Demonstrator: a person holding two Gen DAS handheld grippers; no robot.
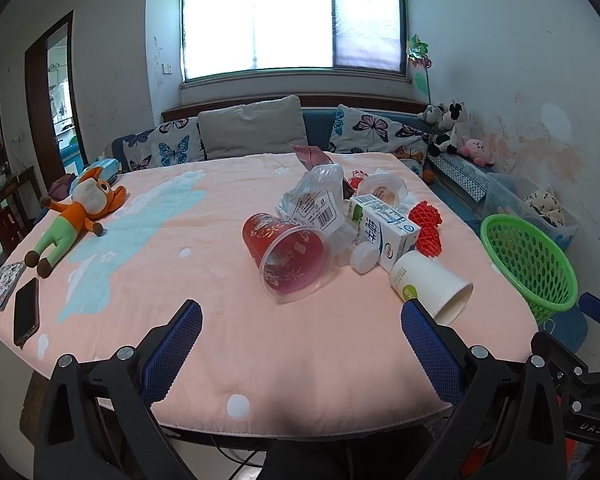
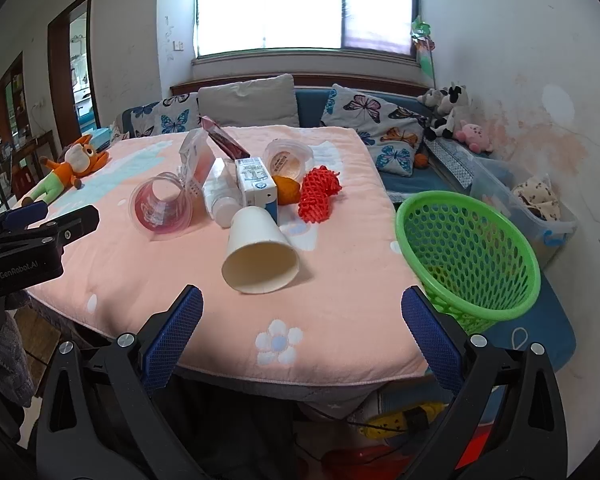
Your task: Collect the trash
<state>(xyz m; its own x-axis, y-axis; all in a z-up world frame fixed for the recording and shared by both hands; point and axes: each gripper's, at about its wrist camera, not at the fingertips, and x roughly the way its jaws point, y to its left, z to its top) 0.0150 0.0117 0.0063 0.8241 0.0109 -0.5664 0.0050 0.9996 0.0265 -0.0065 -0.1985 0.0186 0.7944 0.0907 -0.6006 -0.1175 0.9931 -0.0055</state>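
Note:
A heap of trash lies mid-table on the pink cloth: a red plastic cup on its side, a white paper cup on its side, a milk carton, a small white bottle, a crumpled plastic bag, red foam netting and a lidded plastic tub. The same paper cup, red cup, carton and netting show in the right wrist view. A green basket stands at the table's right edge. My left gripper and right gripper are open, empty, near the front edge.
A plush toy, a black phone and a patterned booklet lie at the table's left. A sofa with butterfly cushions stands behind. A clear storage bin sits right of the basket. The left gripper's body shows at the left.

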